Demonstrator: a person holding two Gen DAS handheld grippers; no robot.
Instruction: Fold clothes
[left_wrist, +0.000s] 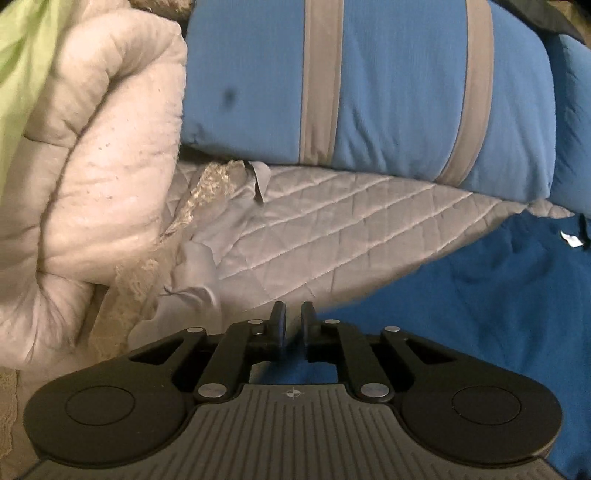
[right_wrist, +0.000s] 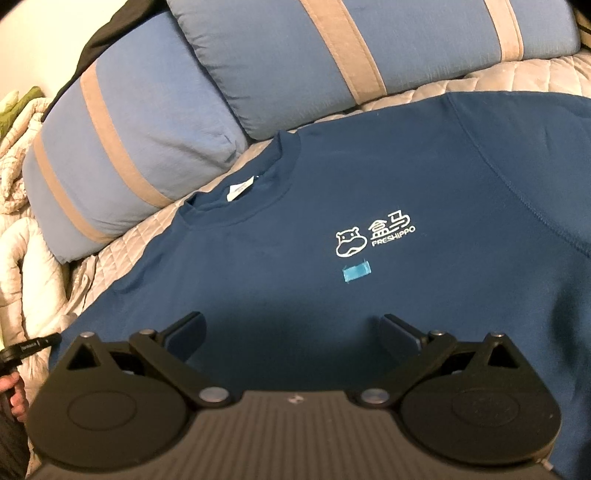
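Observation:
A dark blue T-shirt (right_wrist: 424, 166) lies flat, front up, on a grey quilted bedspread (right_wrist: 118, 258), with its white hippo logo (right_wrist: 373, 236) and collar (right_wrist: 240, 199) showing. My right gripper (right_wrist: 291, 328) hangs open and wide just above the shirt's chest, with nothing between its fingers. In the left wrist view the same shirt (left_wrist: 480, 295) fills the lower right. My left gripper (left_wrist: 293, 321) sits at the shirt's edge where it meets the bedspread (left_wrist: 332, 236). Its jaws are nearly together with a slim gap, and no fabric shows pinched between them.
Two blue pillows with tan stripes (right_wrist: 110, 147) (right_wrist: 295, 44) lean at the head of the bed; one (left_wrist: 399, 92) is just beyond the left gripper. A bunched pale comforter (left_wrist: 92, 147) and a green cloth (left_wrist: 22, 74) lie to the left. A hand (right_wrist: 14, 391) shows at the right view's left edge.

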